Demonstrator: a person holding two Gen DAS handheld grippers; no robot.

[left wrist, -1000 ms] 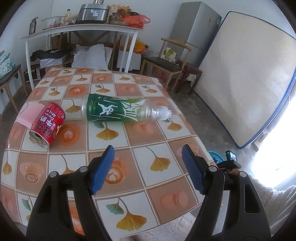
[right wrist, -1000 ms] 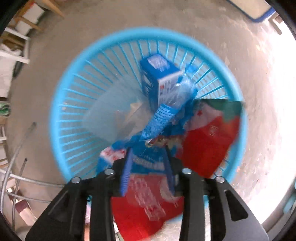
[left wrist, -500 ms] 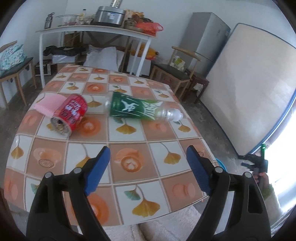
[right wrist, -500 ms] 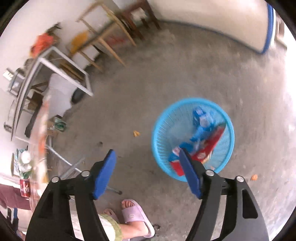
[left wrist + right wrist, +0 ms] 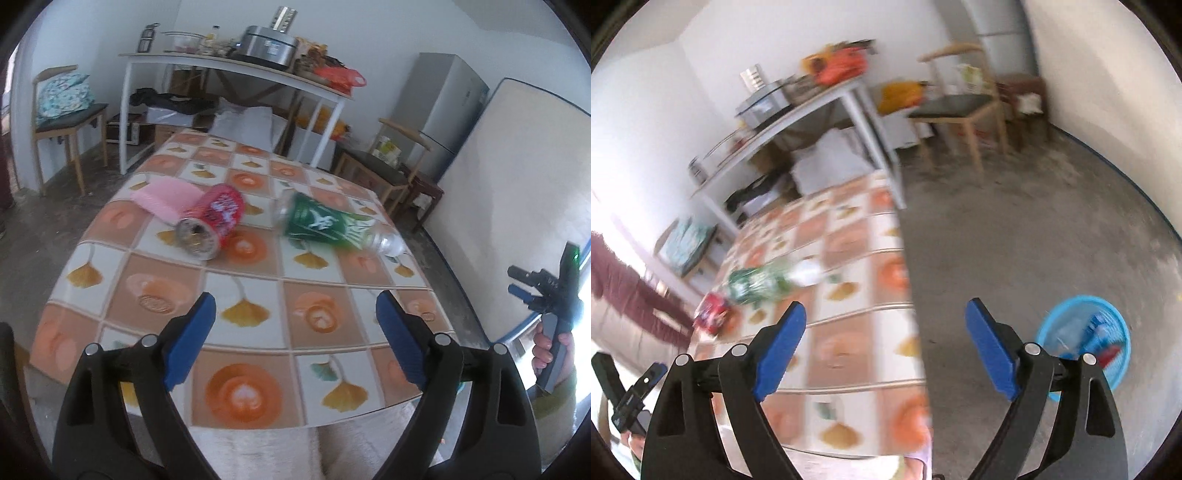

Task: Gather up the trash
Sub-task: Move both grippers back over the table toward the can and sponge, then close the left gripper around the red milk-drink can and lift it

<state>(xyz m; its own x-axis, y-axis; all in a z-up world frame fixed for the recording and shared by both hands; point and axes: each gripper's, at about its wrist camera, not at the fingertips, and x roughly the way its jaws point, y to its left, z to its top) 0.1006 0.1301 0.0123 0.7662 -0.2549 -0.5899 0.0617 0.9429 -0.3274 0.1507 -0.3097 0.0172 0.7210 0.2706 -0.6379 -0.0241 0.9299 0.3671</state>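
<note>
Right wrist view shows the blue basket [image 5: 1071, 325] on the floor beside the table [image 5: 857, 332], holding a blue carton and red wrappers, where a second ago it filled the frame. Both the right gripper [image 5: 882, 343] and left gripper [image 5: 293, 332] are opening, nothing between them. On the table lie a green-labelled bottle [image 5: 328, 225] and a red can [image 5: 216, 218]; their lettering is unreadable.

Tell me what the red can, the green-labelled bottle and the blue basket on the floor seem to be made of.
The red can looks like thin metal: a dull silvery end with printed sides. The bottle seems clear plastic, see-through at its neck and base under a glossy green label. The blue basket appears to be moulded plastic of uniform bright colour; blur hides its finer detail.
</note>
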